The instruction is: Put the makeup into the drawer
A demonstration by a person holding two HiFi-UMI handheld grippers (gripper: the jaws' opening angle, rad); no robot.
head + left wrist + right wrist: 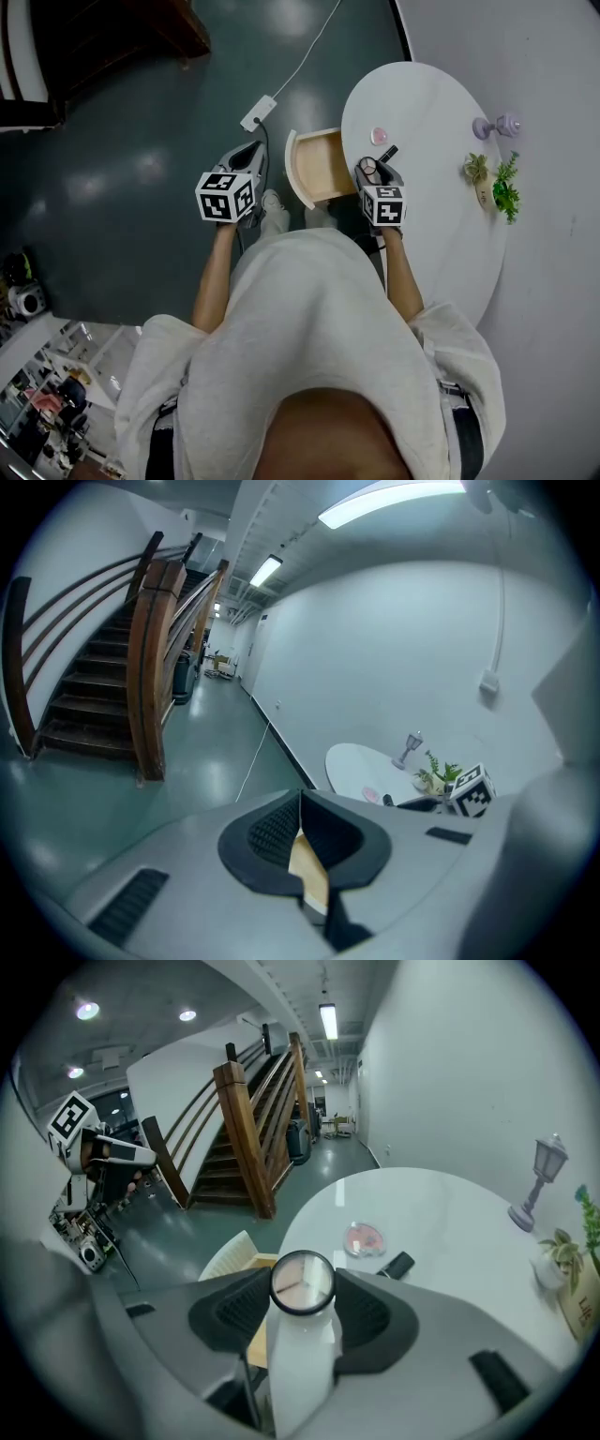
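Pose: both forearms reach forward, claws tipped down. Right claw point(369, 169) hangs at the near-left rim of the white counter point(441, 216). Left claw point(247, 152) is over the floor, at 9 o'clock of the open drawer point(319, 171), with its pads pressed together on nothing.

Right claw point(302, 1288): pinching a round compact point(302, 1282) by its rim. It has a dark ring and a clear lid, with pale segments inside. The compact point(368, 167) sits at 3 o'clock of the drawer, just beside it.

On the counter, at 12 to 1 o'clock of the held one: a pink compact point(379, 136) and a black stick point(389, 152).
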